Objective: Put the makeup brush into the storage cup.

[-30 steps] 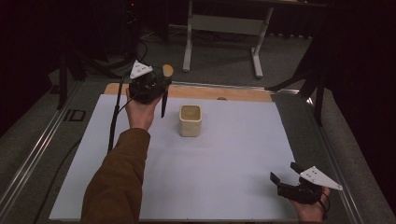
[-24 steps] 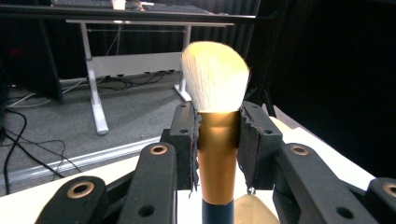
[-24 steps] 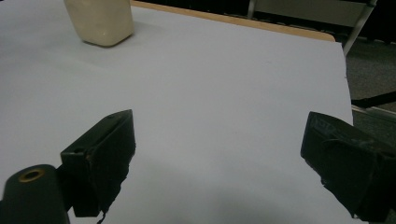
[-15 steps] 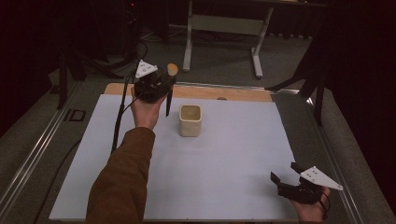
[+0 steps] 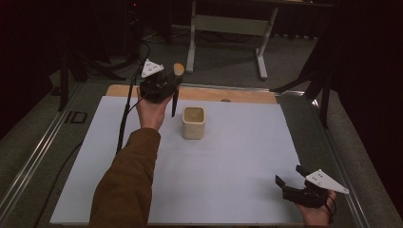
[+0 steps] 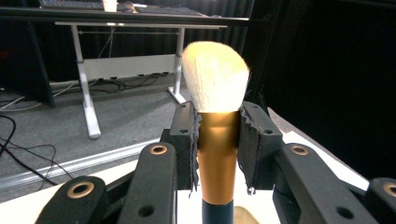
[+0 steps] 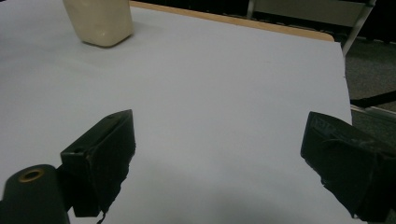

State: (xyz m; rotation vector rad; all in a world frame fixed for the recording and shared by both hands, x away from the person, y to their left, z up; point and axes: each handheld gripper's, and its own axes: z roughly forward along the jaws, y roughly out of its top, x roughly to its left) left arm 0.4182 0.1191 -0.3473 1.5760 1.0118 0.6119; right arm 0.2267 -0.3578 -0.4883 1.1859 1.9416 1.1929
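A: Where is the brush (image 6: 215, 93)?

B: Upright, bristles up, dark handle hanging down, just left of the cream cup (image 5: 194, 122) at the table's (image 5: 247, 156) far side; the left gripper (image 5: 159, 85) pinches its gold collar, probably to lower the handle into the cup.

A: And the right gripper (image 5: 300, 186)?

B: Jaws spread wide, empty, low at the near right corner; apparently idle, out of the way.

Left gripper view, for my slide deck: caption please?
Left hand-held gripper clamps a makeup brush by its gold ferrule, bristles up.
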